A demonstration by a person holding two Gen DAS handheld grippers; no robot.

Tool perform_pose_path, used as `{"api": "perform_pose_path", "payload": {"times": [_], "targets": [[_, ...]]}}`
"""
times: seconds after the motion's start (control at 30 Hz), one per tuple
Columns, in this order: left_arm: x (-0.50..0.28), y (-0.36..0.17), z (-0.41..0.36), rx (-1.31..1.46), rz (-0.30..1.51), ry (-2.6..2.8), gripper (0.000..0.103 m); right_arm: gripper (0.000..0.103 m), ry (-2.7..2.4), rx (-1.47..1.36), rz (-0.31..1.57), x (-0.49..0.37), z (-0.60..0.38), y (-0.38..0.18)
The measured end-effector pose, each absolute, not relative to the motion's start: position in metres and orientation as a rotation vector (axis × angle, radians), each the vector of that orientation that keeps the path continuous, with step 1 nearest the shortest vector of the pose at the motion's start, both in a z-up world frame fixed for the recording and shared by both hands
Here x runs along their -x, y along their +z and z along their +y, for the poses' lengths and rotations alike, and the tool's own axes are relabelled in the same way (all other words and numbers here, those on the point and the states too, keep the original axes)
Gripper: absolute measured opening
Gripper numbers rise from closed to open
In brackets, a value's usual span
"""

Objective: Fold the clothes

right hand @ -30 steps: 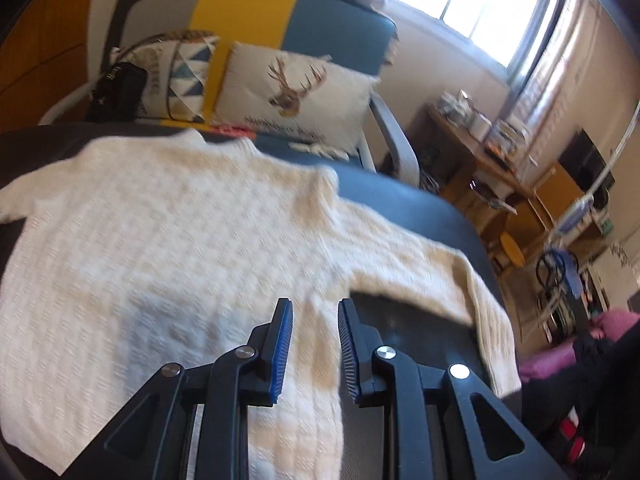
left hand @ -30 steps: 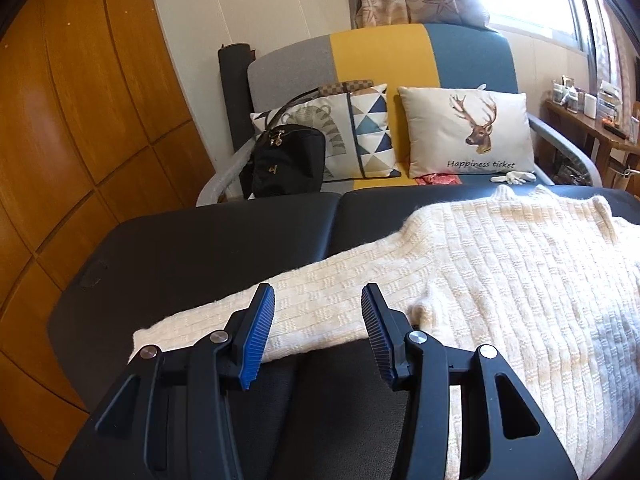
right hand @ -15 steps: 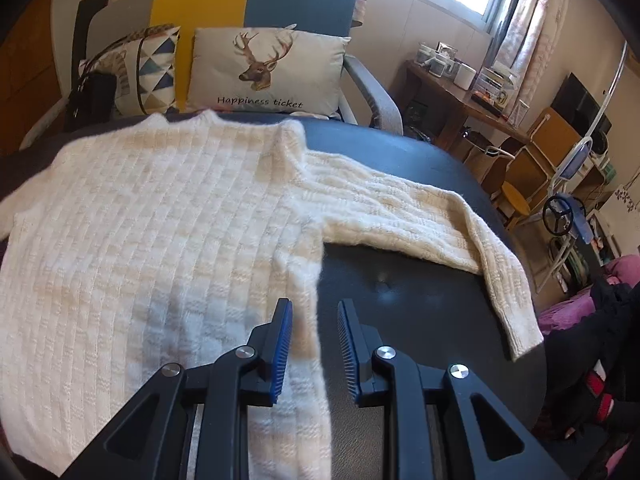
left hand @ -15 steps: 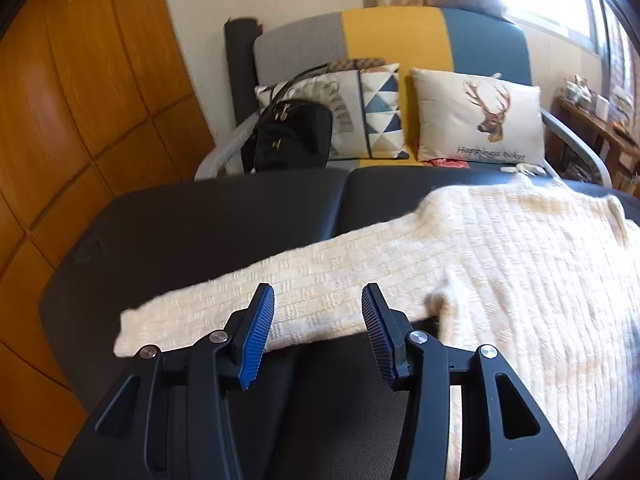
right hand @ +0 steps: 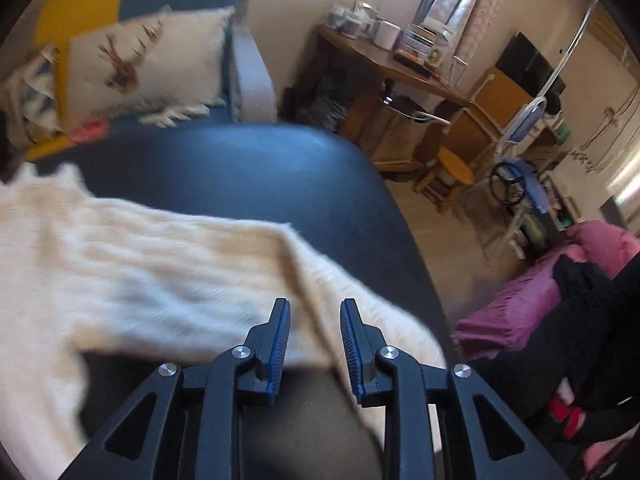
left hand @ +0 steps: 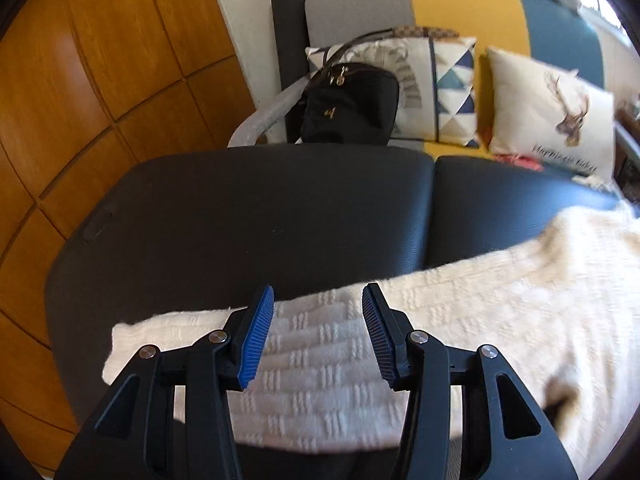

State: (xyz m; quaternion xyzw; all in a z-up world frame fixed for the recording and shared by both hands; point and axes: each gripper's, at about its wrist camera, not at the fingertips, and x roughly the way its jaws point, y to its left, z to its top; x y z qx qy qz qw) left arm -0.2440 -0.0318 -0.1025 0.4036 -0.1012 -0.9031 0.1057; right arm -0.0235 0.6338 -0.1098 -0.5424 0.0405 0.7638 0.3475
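Observation:
A cream knit sweater lies spread flat on a black padded table. In the left wrist view its left sleeve runs out toward the table's left end, and my left gripper hovers open just over the sleeve, its blue pads either side of the knit. In the right wrist view the picture is blurred; the sweater's right sleeve stretches toward the table's right edge. My right gripper is open with a narrow gap, over the sleeve near its cuff.
Behind the table stands a sofa with a black handbag and cushions. Wooden wall panels close the left side. To the right are a cluttered wooden desk, a stool and pink bedding.
Both grippers have swung outward from the sweater's body, the left toward the left sleeve, the right toward the right sleeve's cuff. Both stay open, gripping nothing.

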Motion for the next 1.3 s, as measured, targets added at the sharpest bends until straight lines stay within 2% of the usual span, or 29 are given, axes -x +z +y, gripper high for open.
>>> {"api": "perform_pose_path", "payload": {"times": [0.1, 0.17, 0.23, 0.3, 0.33, 0.37, 0.4, 0.53, 0.63, 0.73, 0.87, 1.03, 1.13, 1.3], "targets": [[0.257, -0.118, -0.026, -1.213, -0.374, -2.620, 0.050, 0.020, 1.868, 1.469, 0.080, 0.039, 0.658, -0.136], [0.263, -0.130, -0.024, -1.215, -0.424, -2.597, 0.050, 0.008, 1.801, 1.417, 0.035, 0.045, 0.674, -0.136], [0.266, -0.131, -0.022, -1.167, -0.447, -2.600, 0.052, 0.008, 1.788, 1.338, 0.128, 0.046, 0.700, -0.126], [0.271, -0.129, -0.023, -1.147, -0.440, -2.601, 0.055, 0.015, 1.826, 1.286, 0.344, 0.044, 0.727, -0.114], [0.273, -0.128, -0.023, -1.137, -0.437, -2.602, 0.055, 0.017, 1.828, 1.251, 0.362, 0.045, 0.729, -0.105], [0.275, -0.127, -0.024, -1.127, -0.434, -2.602, 0.055, 0.022, 1.859, 1.204, 0.334, 0.046, 0.722, -0.092], [0.277, -0.126, -0.024, -1.117, -0.430, -2.603, 0.055, 0.023, 1.941, 1.197, 0.322, 0.052, 0.707, -0.082], [0.259, -0.096, -0.017, -0.991, -0.316, -2.747, 0.055, 0.024, 2.322, 1.366, 0.380, 0.096, 0.623, -0.077], [0.256, -0.079, 0.001, -0.978, -0.297, -2.832, 0.055, 0.024, 2.514, 1.495, 0.423, 0.135, 0.557, -0.085], [0.257, -0.070, 0.021, -0.986, -0.316, -2.911, 0.055, 0.024, 2.555, 1.555, 0.301, 0.173, 0.508, -0.098], [0.277, -0.073, 0.053, -1.077, -0.321, -3.000, 0.056, 0.024, 2.608, 1.620, 0.174, 0.206, 0.468, -0.110], [0.310, -0.085, 0.097, -1.193, -0.411, -3.075, 0.056, 0.024, 2.557, 1.705, 0.037, 0.247, 0.444, -0.130], [0.333, -0.098, 0.121, -1.370, -0.451, -3.116, 0.061, 0.028, 2.548, 1.733, -0.024, 0.267, 0.439, -0.137], [0.357, -0.138, 0.156, -1.725, -0.644, -3.057, 0.063, 0.029, 2.547, 1.844, 0.084, 0.270, 0.448, -0.138]]}}
